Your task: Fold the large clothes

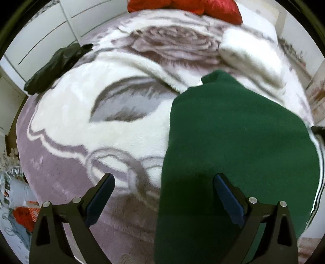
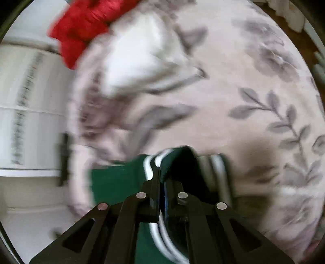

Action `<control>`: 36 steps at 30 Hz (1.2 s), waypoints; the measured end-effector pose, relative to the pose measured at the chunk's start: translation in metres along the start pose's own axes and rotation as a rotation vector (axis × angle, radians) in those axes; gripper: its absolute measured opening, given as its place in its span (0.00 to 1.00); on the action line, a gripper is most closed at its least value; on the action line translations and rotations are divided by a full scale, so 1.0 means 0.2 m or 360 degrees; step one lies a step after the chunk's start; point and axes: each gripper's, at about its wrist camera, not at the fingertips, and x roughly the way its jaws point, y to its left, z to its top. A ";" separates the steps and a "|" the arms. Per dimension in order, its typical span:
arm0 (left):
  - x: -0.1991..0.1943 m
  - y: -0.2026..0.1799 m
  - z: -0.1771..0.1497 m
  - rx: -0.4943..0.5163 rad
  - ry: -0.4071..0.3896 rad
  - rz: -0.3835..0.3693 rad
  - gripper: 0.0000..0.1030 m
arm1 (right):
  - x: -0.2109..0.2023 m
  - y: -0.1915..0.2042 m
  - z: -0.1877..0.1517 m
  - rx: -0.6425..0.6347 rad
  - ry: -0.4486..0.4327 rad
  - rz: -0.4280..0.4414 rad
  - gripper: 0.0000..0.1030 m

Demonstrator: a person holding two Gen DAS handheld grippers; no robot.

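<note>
The right tool is clamped on the green garment, its two fingers together on a bunched edge that carries white stripes; the cloth rises in a dark fold just past the fingertips and hangs back beneath the tool. The right wrist view is smeared with motion blur, so finer detail of the grip cannot be made out.

The left tool stands with its fingers wide apart and nothing between them. One blue-padded finger hangs over the green garment; the other is over the bare blanket.

The garment lies spread on the bed, a long dark-green panel running away from the left tool, with the white stripes along its far right edge.

Under it is a plush bed blanket, cream and mauve with a large rose and leaf pattern. A folded white fluffy cloth sits near the head of the bed, just beyond the garment's far end. Red cushions rest at the head. A dark, shiny garment lies crumpled at the blanket's left edge.

Around the bed stand white cabinet fronts. No containers show.
</note>
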 end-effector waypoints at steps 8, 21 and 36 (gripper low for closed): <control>0.10 0.07 -0.01 -0.0022 0.0086 -0.0029 0.99 | 0.17 -0.02 -0.02 -0.0106 0.0319 0.0059 0.25; -0.02 0.13 -0.25 -0.0128 0.0144 0.0037 0.99 | 0.11 -0.39 -0.75 0.0078 0.0641 0.0268 0.47; 0.01 0.25 -0.23 -0.0241 0.0124 -0.0107 0.99 | -0.09 -0.47 -0.76 0.0102 0.0581 -0.0264 0.05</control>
